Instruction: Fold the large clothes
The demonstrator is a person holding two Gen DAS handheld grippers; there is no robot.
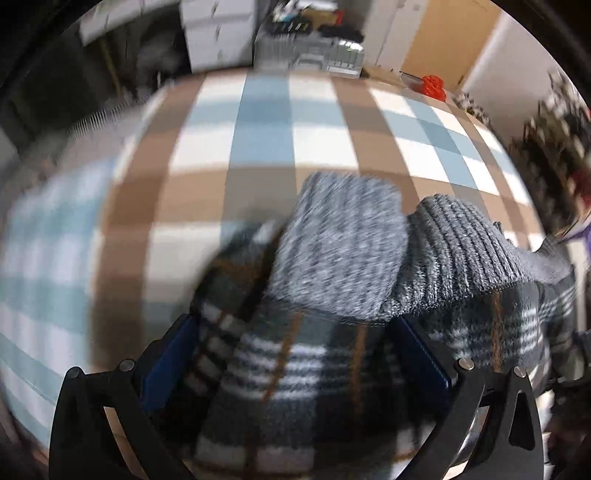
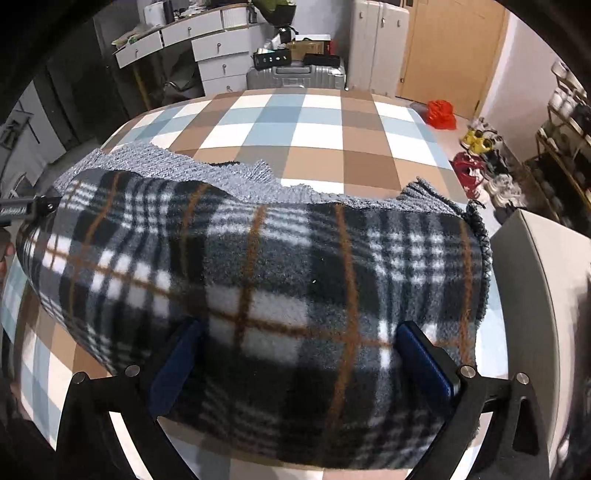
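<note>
The plaid garment [image 2: 280, 280] lies across the checked bed [image 2: 317, 129], grey knit side along its far edge — both grippers [image 1: 295, 354] [image 2: 299, 354] gape wide over it, gripping nothing.

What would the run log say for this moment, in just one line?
step: folding | left gripper: open around plaid garment | right gripper: open around it | surface: checkered bed | left view: blurred

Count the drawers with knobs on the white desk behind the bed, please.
5 drawers: two side by side under the desk top, three stacked below. Others may be hidden.
</note>
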